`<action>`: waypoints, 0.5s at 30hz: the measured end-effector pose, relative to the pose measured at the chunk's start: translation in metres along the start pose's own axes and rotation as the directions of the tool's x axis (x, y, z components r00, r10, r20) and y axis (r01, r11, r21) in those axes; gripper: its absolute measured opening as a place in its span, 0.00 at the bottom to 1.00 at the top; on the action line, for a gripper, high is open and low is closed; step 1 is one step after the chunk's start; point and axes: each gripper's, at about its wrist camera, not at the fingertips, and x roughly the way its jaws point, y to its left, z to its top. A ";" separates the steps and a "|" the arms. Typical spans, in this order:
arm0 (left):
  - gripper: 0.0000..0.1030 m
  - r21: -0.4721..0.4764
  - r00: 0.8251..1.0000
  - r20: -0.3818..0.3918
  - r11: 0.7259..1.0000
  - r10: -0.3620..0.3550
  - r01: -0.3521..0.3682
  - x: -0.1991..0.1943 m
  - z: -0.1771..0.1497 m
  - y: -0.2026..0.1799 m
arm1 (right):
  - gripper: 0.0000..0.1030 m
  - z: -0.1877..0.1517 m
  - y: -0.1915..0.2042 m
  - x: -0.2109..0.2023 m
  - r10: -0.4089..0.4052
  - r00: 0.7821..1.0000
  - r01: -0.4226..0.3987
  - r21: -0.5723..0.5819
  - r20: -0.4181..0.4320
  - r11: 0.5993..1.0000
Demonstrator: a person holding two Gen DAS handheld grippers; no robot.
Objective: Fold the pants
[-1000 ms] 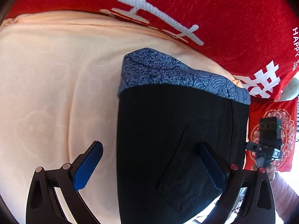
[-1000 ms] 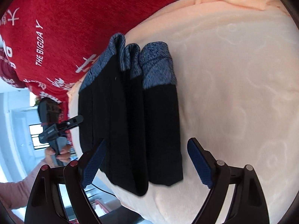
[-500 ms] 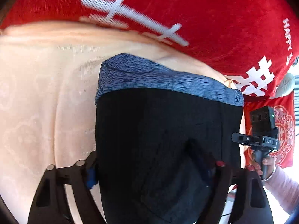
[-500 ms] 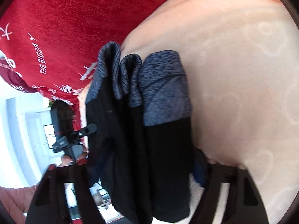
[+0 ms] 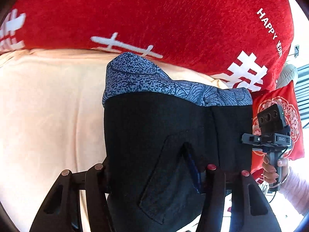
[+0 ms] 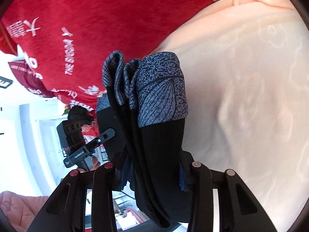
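Observation:
The folded black pants [image 5: 154, 125] with a blue speckled waistband [image 5: 154, 81] lie on a peach blanket [image 5: 48, 116]. My left gripper [image 5: 148, 162] has its jaws closing on the near end of the bundle. Its blue pads are pressed into the black cloth by the pocket. In the right wrist view the pants [image 6: 160, 135] show as stacked layers seen edge-on, waistband [image 6: 160, 92] at the far end. My right gripper [image 6: 152, 170] is also closing, with the whole stack pinched between its pads.
A big red plush blanket [image 5: 154, 19] with white lettering bounds the far side. A small red cushion [image 5: 280, 100] sits at the right. The peach blanket [image 6: 241, 96] spreads wide beside the pants. A hand [image 5: 274, 166] grasps the other gripper's handle at the right.
Both pairs of jaws went from wide apart around the pants to pinched on the near end of the bundle. Both views have risen, and the cloth bunches between the fingers.

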 end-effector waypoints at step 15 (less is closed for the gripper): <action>0.99 -0.078 0.987 -0.029 0.985 0.155 -0.157 0.029 -0.079 0.051 | 0.43 -0.064 -0.016 0.058 -0.134 0.989 0.133 -0.031 -0.056 0.991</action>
